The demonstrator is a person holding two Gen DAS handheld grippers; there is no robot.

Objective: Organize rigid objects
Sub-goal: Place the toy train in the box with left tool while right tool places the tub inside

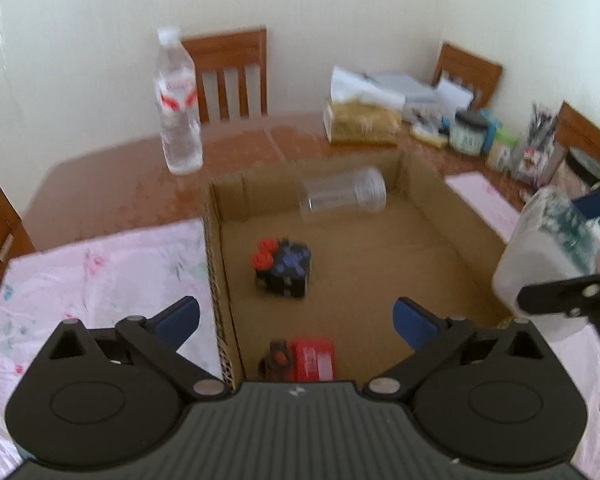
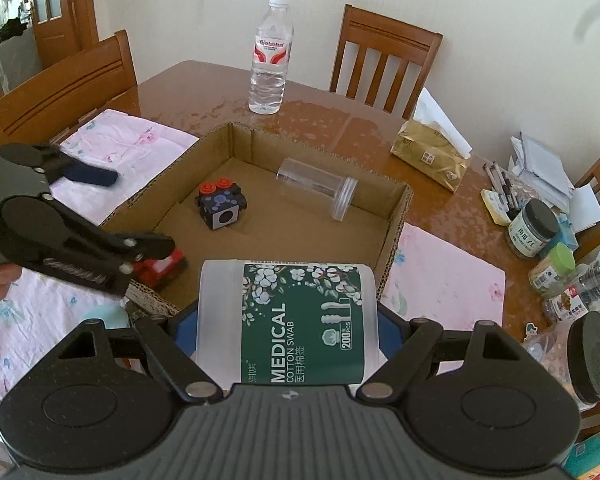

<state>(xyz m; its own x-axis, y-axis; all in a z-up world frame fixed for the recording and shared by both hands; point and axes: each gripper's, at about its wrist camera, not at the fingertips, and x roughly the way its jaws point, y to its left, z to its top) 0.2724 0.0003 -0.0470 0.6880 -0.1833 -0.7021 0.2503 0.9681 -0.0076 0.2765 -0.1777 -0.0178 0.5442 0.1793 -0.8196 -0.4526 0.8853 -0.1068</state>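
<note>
Left gripper point(image 1: 296, 322) was wide open, nothing between its blue pads point(image 1: 178, 320), hovering over the near end of the cardboard box point(image 1: 216, 280). Directly under it a red toy car point(image 1: 310, 360) sat on the box floor by the near wall, free of the pads. Right gripper point(image 2: 288, 334) was clamped on a cotton swab container point(image 2: 296, 320), both blue pads pressed on its sides, label up, held at the near right corner of the box. Inside the box: a black cube toy point(image 2: 220, 204) with red knobs near the middle, upright, and a clear plastic jar point(image 2: 320, 190) lying on its side toward the far wall, well apart from the cube. Water bottle point(image 2: 270, 56) stood upright on the wooden table point(image 2: 332, 120) just beyond the box. Pink cloth point(image 1: 100, 280) lay on both sides of the box. Tissue pack point(image 2: 432, 152) and assorted jars sat off to the right, left wrist view blurred
</note>
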